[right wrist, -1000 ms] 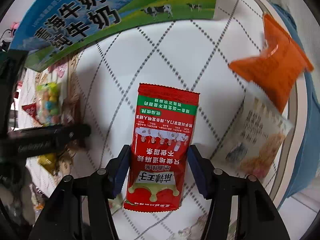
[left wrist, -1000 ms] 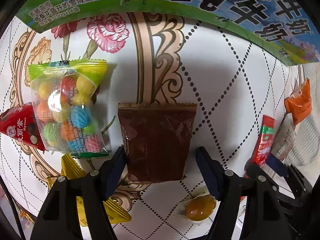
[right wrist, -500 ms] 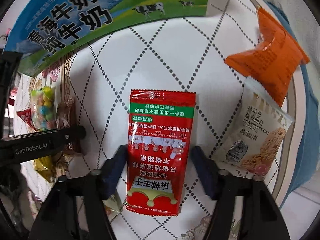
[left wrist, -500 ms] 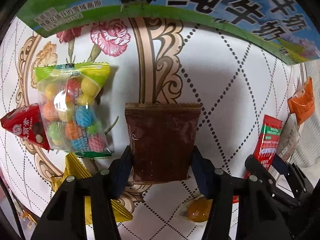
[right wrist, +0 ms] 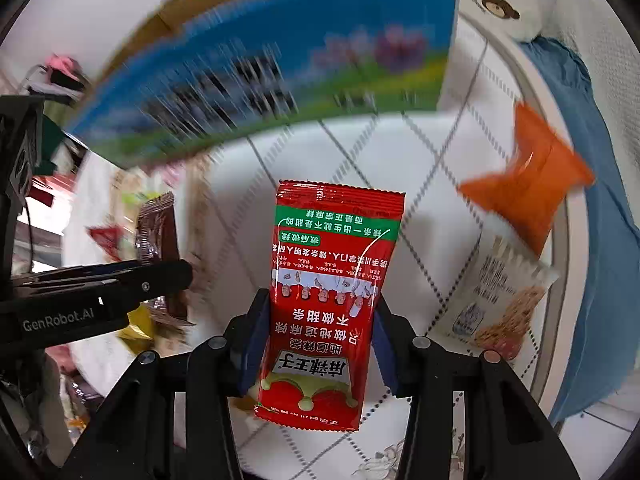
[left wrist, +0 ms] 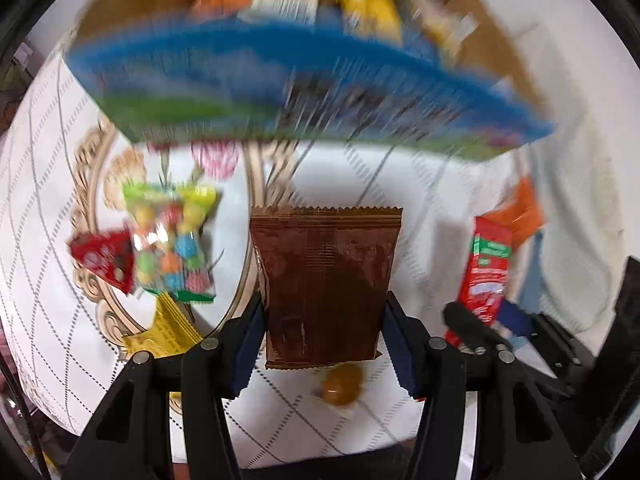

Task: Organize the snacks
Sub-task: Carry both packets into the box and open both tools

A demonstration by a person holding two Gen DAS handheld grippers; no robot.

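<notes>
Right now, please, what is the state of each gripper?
Left gripper: closed on the brown snack packet.
Right gripper: jaws just closed further, gripping the red spicy-strip packet.

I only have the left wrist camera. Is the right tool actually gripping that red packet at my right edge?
Observer: Yes. The right wrist view shows the right tool with its jaws just closed, pads pressing both sides of the red foil snack packet.
Operator: Anything beside it I'm missing?
Observer: A beige oat cookie packet lies on the white diamond-patterned tablecloth, right of the red one.
Operator: And beyond that?
Observer: A white plush toy with a brown bear face shows at that view's top right.
</notes>
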